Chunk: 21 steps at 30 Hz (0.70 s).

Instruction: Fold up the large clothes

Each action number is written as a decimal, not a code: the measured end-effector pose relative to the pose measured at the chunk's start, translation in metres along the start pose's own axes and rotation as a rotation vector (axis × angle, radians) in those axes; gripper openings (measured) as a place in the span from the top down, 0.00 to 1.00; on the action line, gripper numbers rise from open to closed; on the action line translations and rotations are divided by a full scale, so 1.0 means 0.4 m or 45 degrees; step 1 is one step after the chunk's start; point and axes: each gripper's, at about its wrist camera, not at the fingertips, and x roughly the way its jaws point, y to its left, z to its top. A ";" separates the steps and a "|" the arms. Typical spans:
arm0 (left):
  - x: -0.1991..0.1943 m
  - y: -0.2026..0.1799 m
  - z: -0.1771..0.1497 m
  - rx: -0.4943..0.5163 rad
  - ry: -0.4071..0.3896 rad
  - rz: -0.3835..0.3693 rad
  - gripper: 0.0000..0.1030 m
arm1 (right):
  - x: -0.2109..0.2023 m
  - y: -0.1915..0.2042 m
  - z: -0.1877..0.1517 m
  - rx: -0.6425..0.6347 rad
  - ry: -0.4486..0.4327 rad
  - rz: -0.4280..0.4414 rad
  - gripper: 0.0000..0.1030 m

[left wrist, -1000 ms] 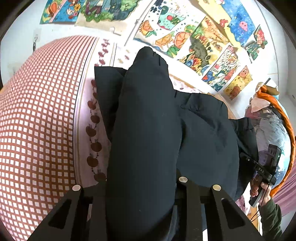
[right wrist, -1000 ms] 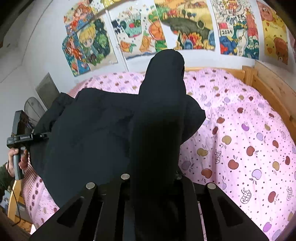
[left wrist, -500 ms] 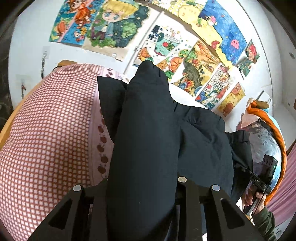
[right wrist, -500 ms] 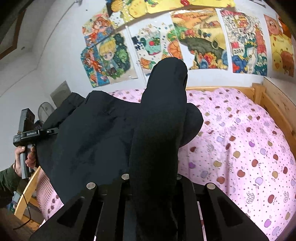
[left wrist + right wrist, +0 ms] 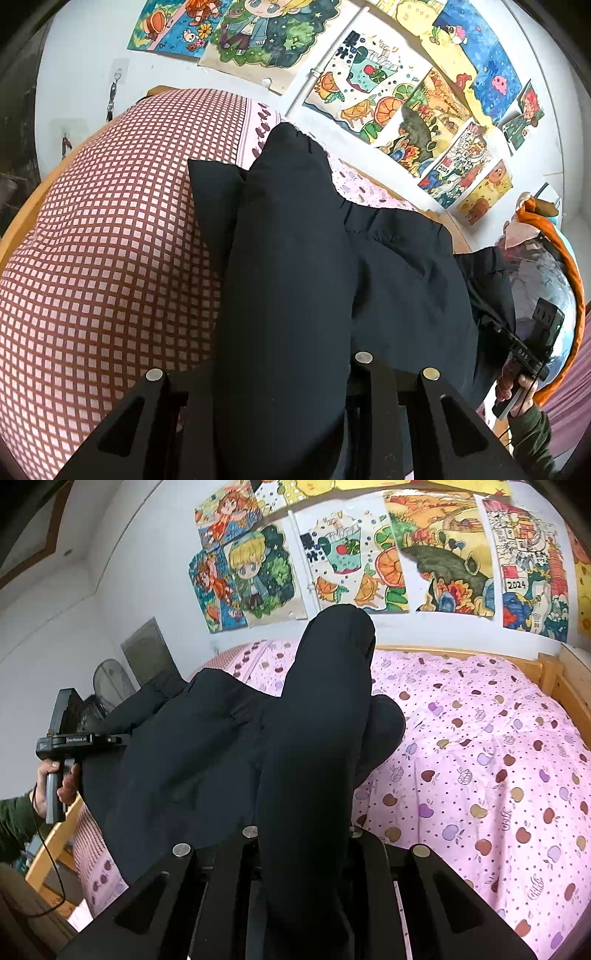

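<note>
A large black padded jacket hangs stretched between my two grippers above the bed. My left gripper is shut on one bunched end of it, which rises thick between the fingers and hides the tips. My right gripper is shut on the other end of the jacket in the same way. The right gripper also shows in the left wrist view, held in a hand at the far right. The left gripper shows in the right wrist view at the left.
A bed with a pink apple-print cover and a red checked cover lies below. Its wooden frame runs along the right. Colourful posters cover the white wall behind. A fan stands at the left.
Both grippers have lifted and tilted upward with the jacket, so more wall and posters show. The grip on the jacket is unchanged.
</note>
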 end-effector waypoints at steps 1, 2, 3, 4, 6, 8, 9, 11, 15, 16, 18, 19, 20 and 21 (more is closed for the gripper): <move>0.006 0.003 -0.003 0.005 -0.006 0.006 0.73 | 0.002 -0.003 0.001 0.000 -0.003 0.001 0.88; 0.011 0.006 -0.006 0.010 -0.008 0.012 0.73 | 0.004 -0.009 0.001 -0.001 -0.005 0.001 0.88; 0.014 0.008 -0.009 0.013 -0.010 0.017 0.73 | 0.007 -0.012 -0.002 -0.007 -0.006 -0.003 0.88; 0.018 0.012 -0.013 0.016 -0.011 0.023 0.73 | 0.012 -0.014 -0.004 -0.012 -0.006 -0.011 0.88; 0.025 0.024 -0.019 0.008 -0.010 0.032 0.72 | 0.023 -0.015 -0.011 -0.023 0.003 -0.033 0.88; 0.033 0.042 -0.027 -0.011 -0.009 0.037 0.70 | 0.031 -0.015 -0.017 -0.031 0.012 -0.052 0.88; 0.037 0.046 -0.029 -0.014 -0.008 0.044 0.67 | 0.034 -0.016 -0.020 -0.030 0.012 -0.062 0.88; 0.045 0.053 -0.030 -0.010 -0.004 0.071 0.62 | 0.040 -0.019 -0.022 -0.009 0.013 -0.077 0.86; 0.052 0.057 -0.034 -0.014 -0.015 0.125 0.47 | 0.044 -0.018 -0.033 0.025 0.011 -0.139 0.82; 0.053 0.057 -0.036 -0.025 -0.022 0.152 0.40 | 0.044 -0.015 -0.038 0.026 0.011 -0.171 0.81; 0.055 0.057 -0.038 -0.040 -0.023 0.179 0.34 | 0.047 -0.010 -0.047 0.028 0.024 -0.221 0.74; 0.056 0.056 -0.040 -0.045 -0.023 0.184 0.32 | 0.048 -0.007 -0.051 0.032 0.029 -0.240 0.72; 0.057 0.056 -0.040 -0.050 -0.023 0.187 0.31 | 0.048 -0.002 -0.055 0.033 0.031 -0.253 0.65; 0.057 0.055 -0.041 -0.058 -0.023 0.192 0.28 | 0.046 0.005 -0.056 0.031 0.032 -0.265 0.57</move>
